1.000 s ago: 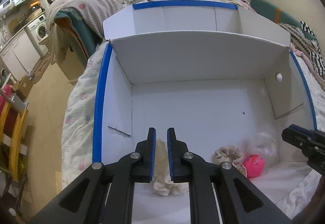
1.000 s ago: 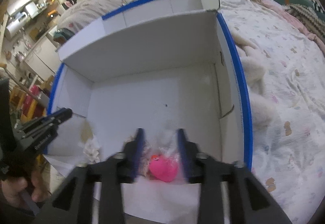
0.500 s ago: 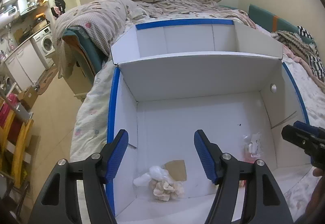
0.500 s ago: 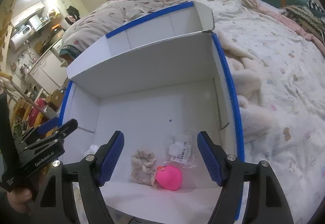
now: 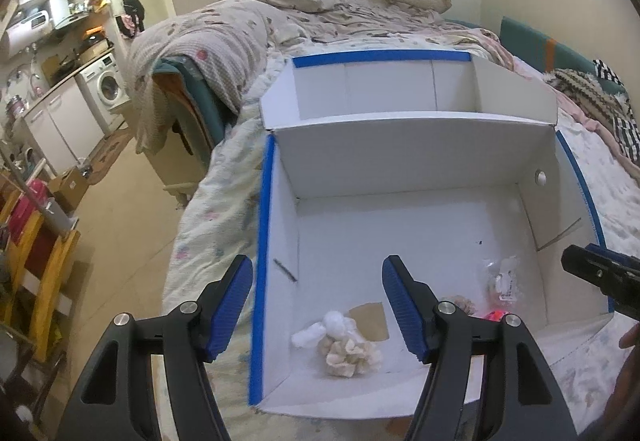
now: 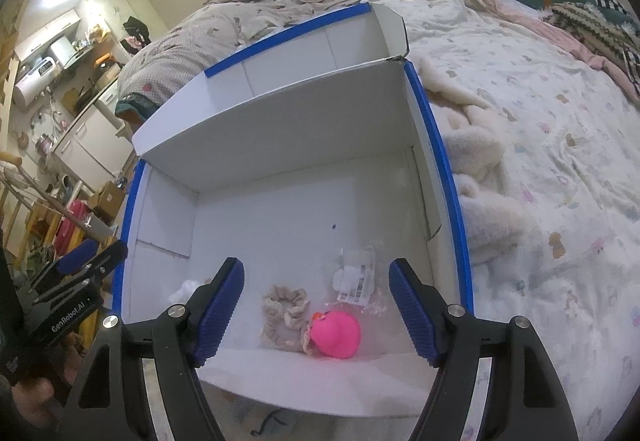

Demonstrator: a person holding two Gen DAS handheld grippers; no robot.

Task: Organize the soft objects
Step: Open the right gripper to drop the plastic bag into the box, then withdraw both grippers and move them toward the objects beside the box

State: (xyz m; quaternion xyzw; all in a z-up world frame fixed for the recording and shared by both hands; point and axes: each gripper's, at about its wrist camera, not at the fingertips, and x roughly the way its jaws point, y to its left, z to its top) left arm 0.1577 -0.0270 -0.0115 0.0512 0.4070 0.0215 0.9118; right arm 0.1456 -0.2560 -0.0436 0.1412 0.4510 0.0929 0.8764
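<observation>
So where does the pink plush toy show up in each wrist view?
Left wrist: only a sliver of the pink plush toy shows at lower right, mostly hidden behind the left gripper.
Right wrist: low centre on the box floor, between the open fingers of the right gripper.
Shared landmark: the beige scrunchie lies right beside it.

- A big white cardboard box with blue tape on its edges (image 5: 262, 225) sits open on the bed. It fills the middle of both views. Its lid flap stands up at the far side.
- A fluffy cream and white soft toy (image 5: 340, 341) lies on the box floor, low in the left view, beside a brown paper tag (image 5: 370, 321).
- A beige cloth scrunchie (image 6: 282, 307) lies flat, low in the right view.
- A bright pink round soft toy (image 6: 336, 335) touches the scrunchie's right side.
- A clear plastic bag with a white label (image 6: 356, 281) lies just above the pink toy.
</observation>
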